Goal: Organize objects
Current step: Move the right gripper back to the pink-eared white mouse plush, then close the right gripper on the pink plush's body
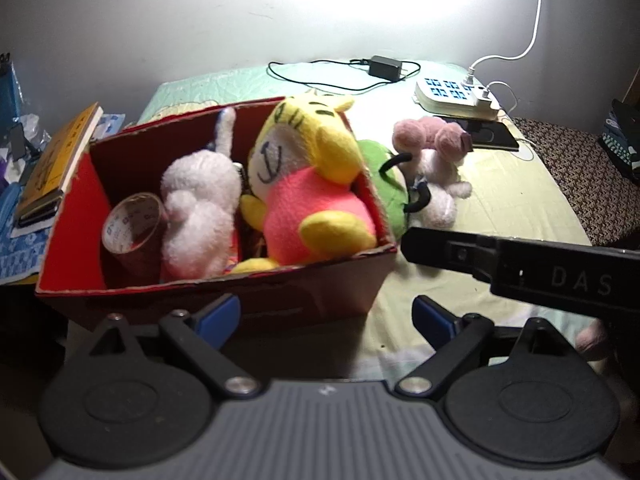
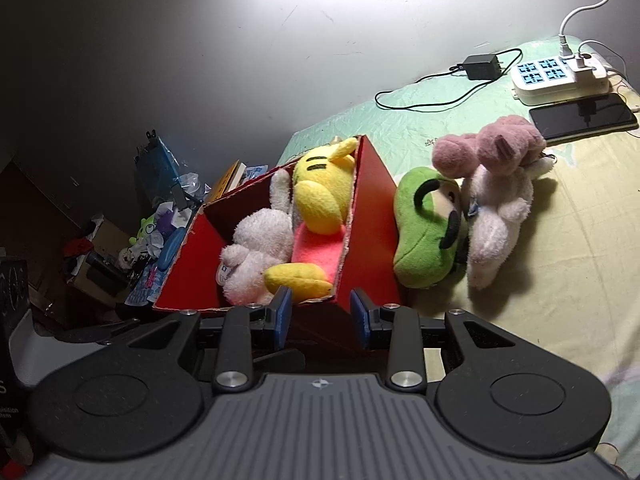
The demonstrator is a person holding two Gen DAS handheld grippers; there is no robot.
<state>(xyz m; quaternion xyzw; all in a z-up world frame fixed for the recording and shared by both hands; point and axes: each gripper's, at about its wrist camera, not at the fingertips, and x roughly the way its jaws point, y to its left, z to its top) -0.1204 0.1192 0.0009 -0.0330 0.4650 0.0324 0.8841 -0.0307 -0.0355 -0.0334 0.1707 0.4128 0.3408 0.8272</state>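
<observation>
A red cardboard box stands on the bed. In it lie a white plush, a yellow and pink plush and a roll of tape. A green plush leans on the box's right wall, with a pink and white plush against it. My left gripper is open before the box's front wall, with nothing between its fingers. My right gripper is open at the box's near right corner. Its pads stand apart from the wall.
A white power strip, a dark phone and a black adapter with its cable lie at the back of the bed. Books and clutter crowd the left.
</observation>
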